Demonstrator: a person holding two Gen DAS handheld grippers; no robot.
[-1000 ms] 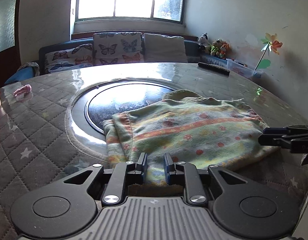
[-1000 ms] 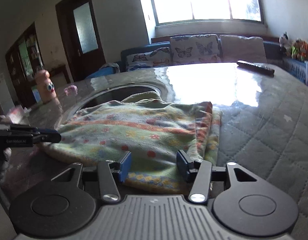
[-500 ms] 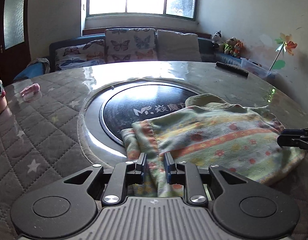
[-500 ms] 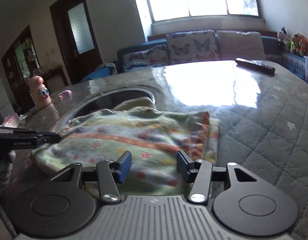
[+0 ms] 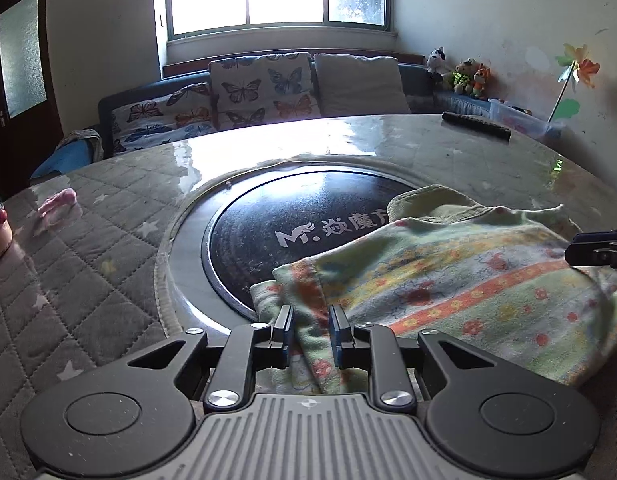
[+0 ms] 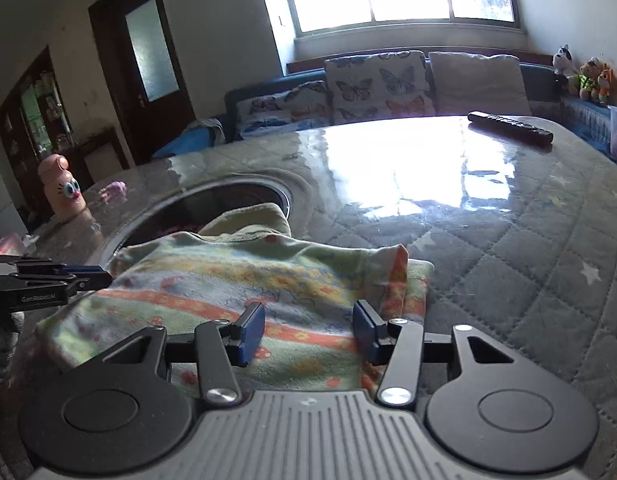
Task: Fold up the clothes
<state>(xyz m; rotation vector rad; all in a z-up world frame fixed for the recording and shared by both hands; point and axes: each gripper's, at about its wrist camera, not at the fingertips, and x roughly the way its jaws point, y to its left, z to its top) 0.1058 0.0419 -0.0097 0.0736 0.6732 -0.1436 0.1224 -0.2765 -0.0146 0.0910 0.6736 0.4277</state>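
Observation:
A folded green garment with orange bands and flower print (image 5: 468,280) lies on the round table, partly over the dark centre disc (image 5: 292,240). My left gripper (image 5: 310,332) is nearly closed, with the garment's left edge lying between its fingers. My right gripper (image 6: 308,330) is open and hovers over the garment's (image 6: 268,276) near right part. The right gripper's tips show at the right of the left wrist view (image 5: 596,246). The left gripper shows at the left of the right wrist view (image 6: 48,284).
The table has a grey quilted star cover (image 6: 528,260) under glossy film. A black remote (image 6: 508,126) lies at the far right edge. A pink toy bottle (image 6: 64,190) and a small pink thing (image 5: 58,202) stand far left. A sofa with cushions (image 5: 264,88) is behind.
Both grippers have drawn back and swung; the garment sits further right in the left view. The left gripper's gap has stayed narrow. The right gripper has stayed open.

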